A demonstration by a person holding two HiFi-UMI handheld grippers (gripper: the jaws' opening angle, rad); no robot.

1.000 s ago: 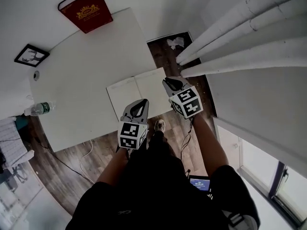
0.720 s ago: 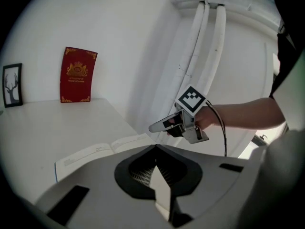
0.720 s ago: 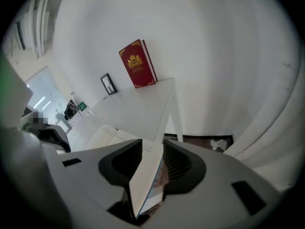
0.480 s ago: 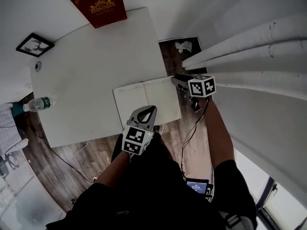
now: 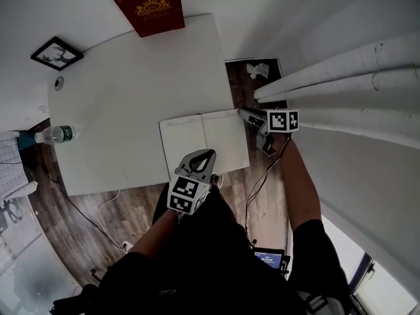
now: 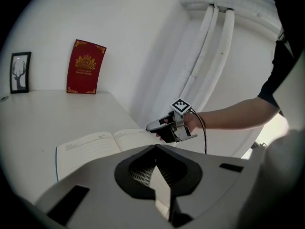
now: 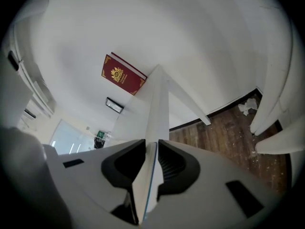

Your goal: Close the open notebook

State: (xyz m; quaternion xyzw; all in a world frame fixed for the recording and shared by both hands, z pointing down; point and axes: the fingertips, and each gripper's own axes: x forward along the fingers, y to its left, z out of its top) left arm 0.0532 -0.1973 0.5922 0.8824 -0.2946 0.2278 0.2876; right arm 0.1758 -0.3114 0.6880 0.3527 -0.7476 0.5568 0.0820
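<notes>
There are two claws, each with a cube of black and white squares on it. The left claw is shut tight with nothing in it. It hangs over the near edge of the one notebook.

The notebook lies open and flat, right at the near right corner of the white surface. Its two pages are pale and lined, and in the right gripper view a thin blue edge shows. The right claw is at the notebook's right edge. Its jaws are closing, the edge of the notebook stands between them, and the ribbed black pads touch both sides.

The surface is smooth and plain, with a brown wooden floor below it. One clear plastic bottle lies off past the left edge of the surface.

At the far side, one red book with a gold crest stands against the white wall. One small picture in a black frame leans beside it. Long white round pipes are on the right.
</notes>
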